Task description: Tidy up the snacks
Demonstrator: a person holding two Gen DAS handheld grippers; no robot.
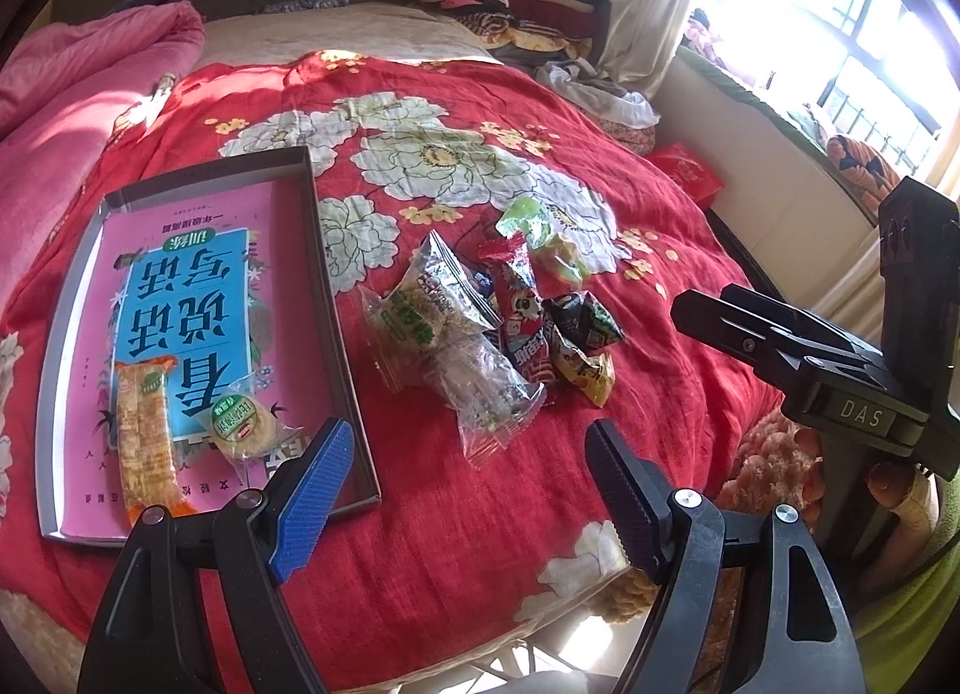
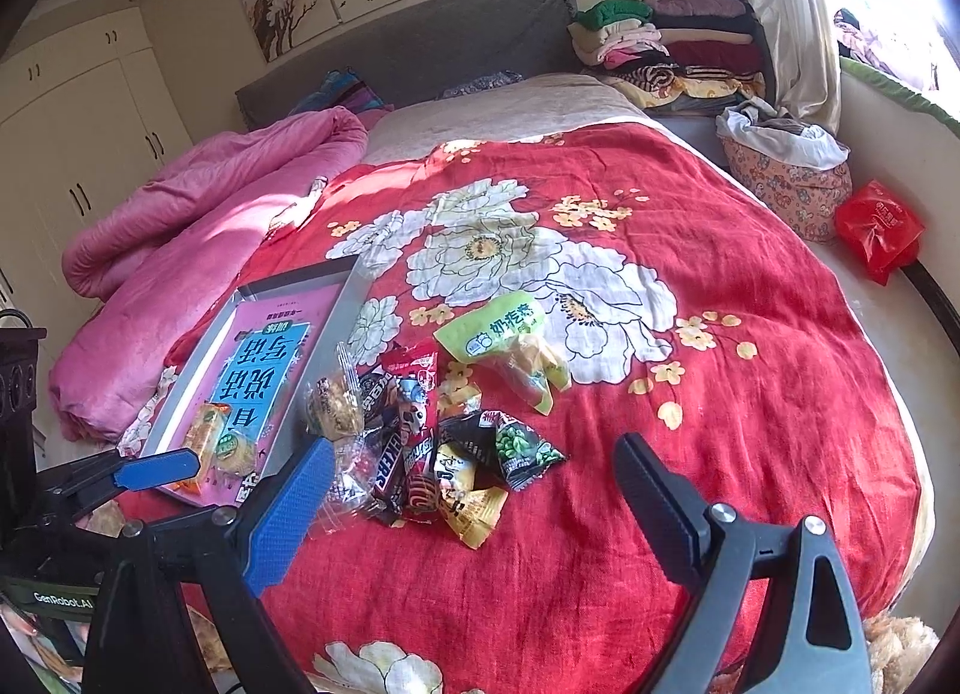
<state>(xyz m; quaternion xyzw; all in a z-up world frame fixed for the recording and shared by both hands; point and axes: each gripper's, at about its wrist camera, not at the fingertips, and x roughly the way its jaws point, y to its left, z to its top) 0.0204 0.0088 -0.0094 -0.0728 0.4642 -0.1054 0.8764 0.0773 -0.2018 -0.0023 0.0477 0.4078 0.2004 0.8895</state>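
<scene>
A pile of wrapped snacks point(image 1: 498, 322) lies on the red flowered bedspread point(image 1: 480, 514); it also shows in the right wrist view point(image 2: 432, 442). A green packet point(image 2: 504, 340) lies at the pile's far side. A shallow grey box point(image 1: 327, 286) to the left holds a pink book, a long orange cracker pack point(image 1: 144, 442) and a round cracker pack point(image 1: 240, 424). My left gripper point(image 1: 468, 466) is open and empty, hovering in front of the pile beside the box corner. My right gripper point(image 2: 474, 484) is open and empty, just in front of the pile; it also shows in the left wrist view point(image 1: 780, 346).
A pink quilt point(image 2: 198, 202) is bunched at the left of the bed. Folded clothes point(image 2: 660, 46) are stacked by the headboard. A cloth bag point(image 2: 786, 178) and a red plastic bag point(image 2: 876, 232) sit at the right edge, below the window.
</scene>
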